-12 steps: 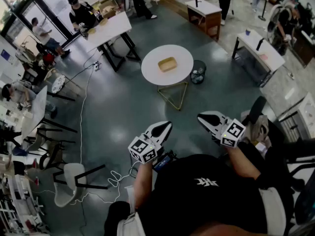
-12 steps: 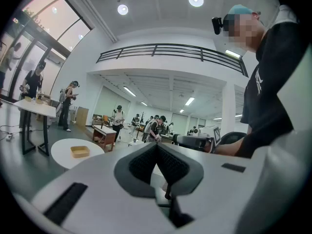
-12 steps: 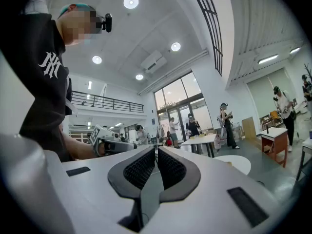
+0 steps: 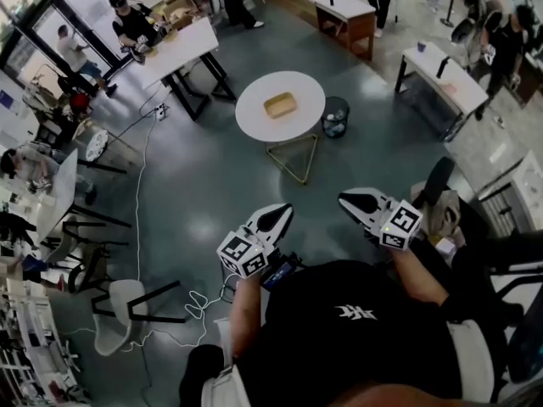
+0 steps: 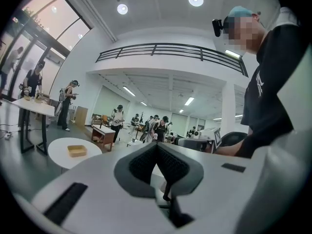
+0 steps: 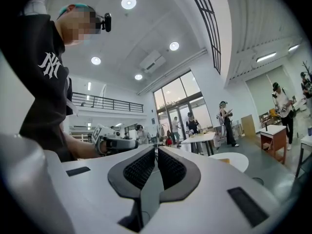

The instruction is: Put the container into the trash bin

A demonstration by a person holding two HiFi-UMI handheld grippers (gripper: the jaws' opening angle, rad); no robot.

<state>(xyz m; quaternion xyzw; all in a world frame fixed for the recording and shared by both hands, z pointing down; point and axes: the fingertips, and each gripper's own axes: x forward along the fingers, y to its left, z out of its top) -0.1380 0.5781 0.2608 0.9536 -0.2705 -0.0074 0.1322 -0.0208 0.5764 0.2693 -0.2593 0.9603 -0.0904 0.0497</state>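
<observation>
Plainly, the reach has not begun: the tan container (image 4: 280, 104) sits near the middle of the round white surface (image 4: 254, 121), well apart from both tools, with open grey floor (image 4: 212, 185) between. The left gripper (image 4: 280, 213) and the right gripper (image 4: 346, 198) are held level in front of the person's chest. In each gripper view the fingers (image 5: 144, 162) of the left and the fingers (image 6: 141, 169) of the right are pressed together with nothing between them.

From the head view the container lies straight ahead and about in line with the left gripper, while the right gripper would have to cross inward to reach it. Neither is clearly nearer. The left gripper view also shows it ahead and off to that tool's left. Its long side seems to run across the view with a slight tilt, though it is small here.

The black mesh trash bin (image 4: 335, 117) stands on the floor just beside the surface, on the right gripper's side. My judgement is that the person must first walk closer.
</observation>
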